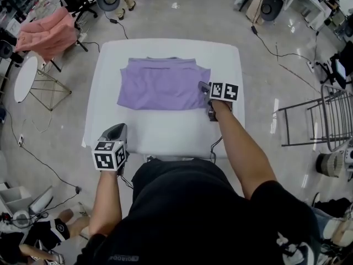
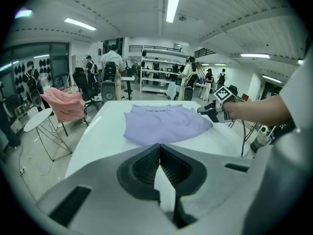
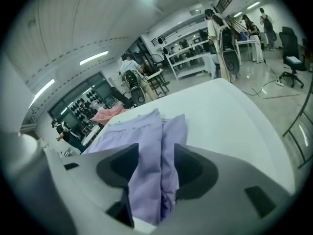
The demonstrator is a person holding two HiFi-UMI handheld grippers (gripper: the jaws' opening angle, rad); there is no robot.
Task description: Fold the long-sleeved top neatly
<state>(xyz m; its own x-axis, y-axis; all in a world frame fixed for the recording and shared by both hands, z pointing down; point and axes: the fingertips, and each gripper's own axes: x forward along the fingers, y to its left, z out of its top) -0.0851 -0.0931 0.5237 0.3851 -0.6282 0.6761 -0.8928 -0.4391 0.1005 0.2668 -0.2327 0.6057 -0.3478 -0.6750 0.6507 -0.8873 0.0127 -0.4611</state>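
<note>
Table: white, rectangular; the top lies on its far half.
Long-sleeved top: lilac, folded to a rough rectangle, lying flat, with its right edge bunched.
Pink garment: draped over a stand left of the table, well apart from it.
Right gripper: at the top's right edge; jaws wide apart, with a fold of the top between them, not pinched.
Left gripper: by the table's near left corner, apart from the top; jaws closed together on nothing.

The right gripper has its jaws wide apart, and a bunched lilac fold of the top runs between them. The top lies on a white table. A pink cloth hangs beyond the table's far left.
</note>
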